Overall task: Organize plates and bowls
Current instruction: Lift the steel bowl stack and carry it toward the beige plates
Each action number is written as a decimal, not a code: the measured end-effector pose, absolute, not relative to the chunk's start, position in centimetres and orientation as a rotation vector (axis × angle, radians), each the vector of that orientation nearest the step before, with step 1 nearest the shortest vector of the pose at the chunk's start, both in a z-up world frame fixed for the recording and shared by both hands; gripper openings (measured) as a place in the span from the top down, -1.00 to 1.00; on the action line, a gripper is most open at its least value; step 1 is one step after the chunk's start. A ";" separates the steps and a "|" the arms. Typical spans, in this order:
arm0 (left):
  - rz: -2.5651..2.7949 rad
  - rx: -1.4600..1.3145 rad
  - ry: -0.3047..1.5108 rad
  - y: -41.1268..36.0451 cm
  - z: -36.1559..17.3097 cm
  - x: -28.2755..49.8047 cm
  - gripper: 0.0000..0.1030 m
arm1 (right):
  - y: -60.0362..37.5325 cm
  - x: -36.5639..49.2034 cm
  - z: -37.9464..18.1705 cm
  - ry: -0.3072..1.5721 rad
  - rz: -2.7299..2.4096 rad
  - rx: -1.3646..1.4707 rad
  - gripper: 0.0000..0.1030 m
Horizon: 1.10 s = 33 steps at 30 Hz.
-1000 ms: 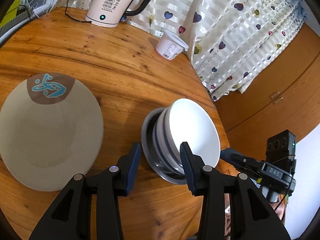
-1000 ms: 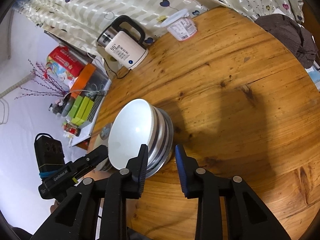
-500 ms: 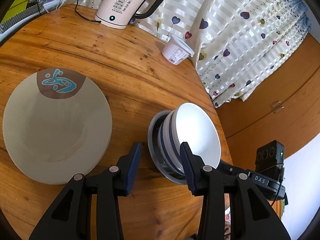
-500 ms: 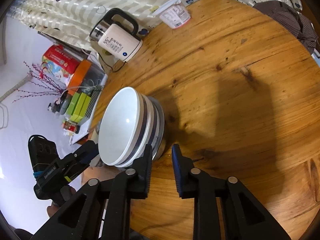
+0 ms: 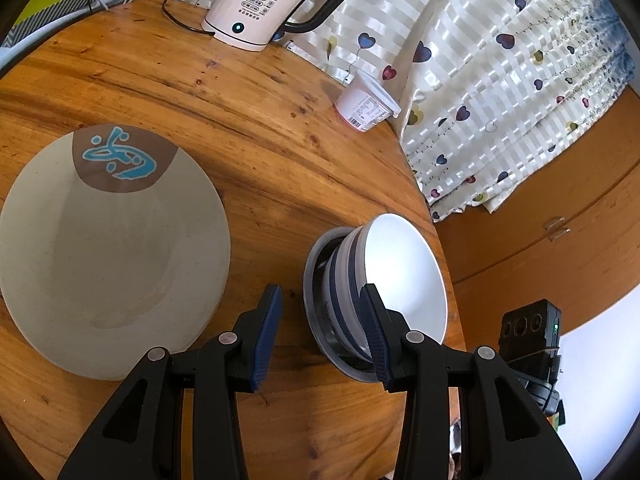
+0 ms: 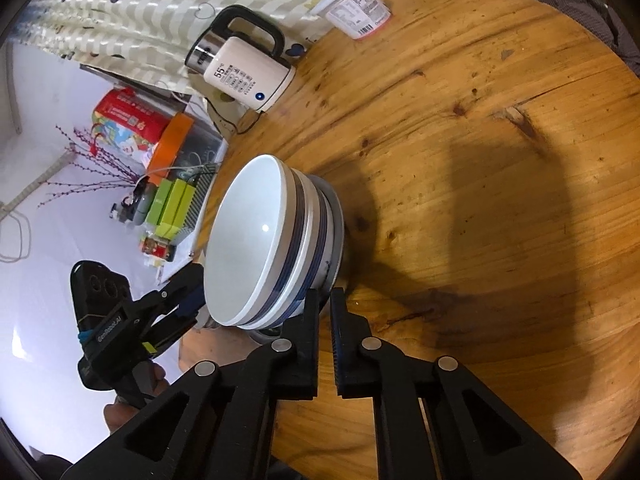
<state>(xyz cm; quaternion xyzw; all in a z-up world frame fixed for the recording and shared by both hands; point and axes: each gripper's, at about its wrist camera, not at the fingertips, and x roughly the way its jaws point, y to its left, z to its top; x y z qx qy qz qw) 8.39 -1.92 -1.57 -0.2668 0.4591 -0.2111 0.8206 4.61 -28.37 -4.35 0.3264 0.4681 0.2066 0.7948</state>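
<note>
A stack of white bowls with blue stripes [image 5: 394, 276] sits in a grey metal bowl [image 5: 316, 312] at the table's right edge; it also shows in the right wrist view [image 6: 268, 240]. A beige plate with a brown and blue mark [image 5: 104, 248] lies to the left. My left gripper [image 5: 320, 328] is open just in front of the stack, its right finger [image 5: 372, 332] against the bowls. My right gripper [image 6: 325, 312] is nearly shut, at the rim of the metal bowl [image 6: 336, 224]; whether it pinches the rim I cannot tell.
A white electric kettle [image 5: 264, 0] with its cord stands at the back of the round wooden table [image 5: 248, 120]. A lidded plastic cup [image 5: 366, 104] stands by the heart-print curtain [image 5: 500, 60]. Boxes and a shelf [image 6: 168, 184] lie beyond the table edge.
My right gripper's jaws have closed from a wide gap to a narrow slit and moved up to the stack's base. The left gripper has pulled back slightly and stays open.
</note>
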 end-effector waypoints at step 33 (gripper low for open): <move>-0.438 -0.713 1.031 -1.4 -3.8 8.7 0.20 | -30.6 5.2 -4.8 0.983 0.443 0.773 0.91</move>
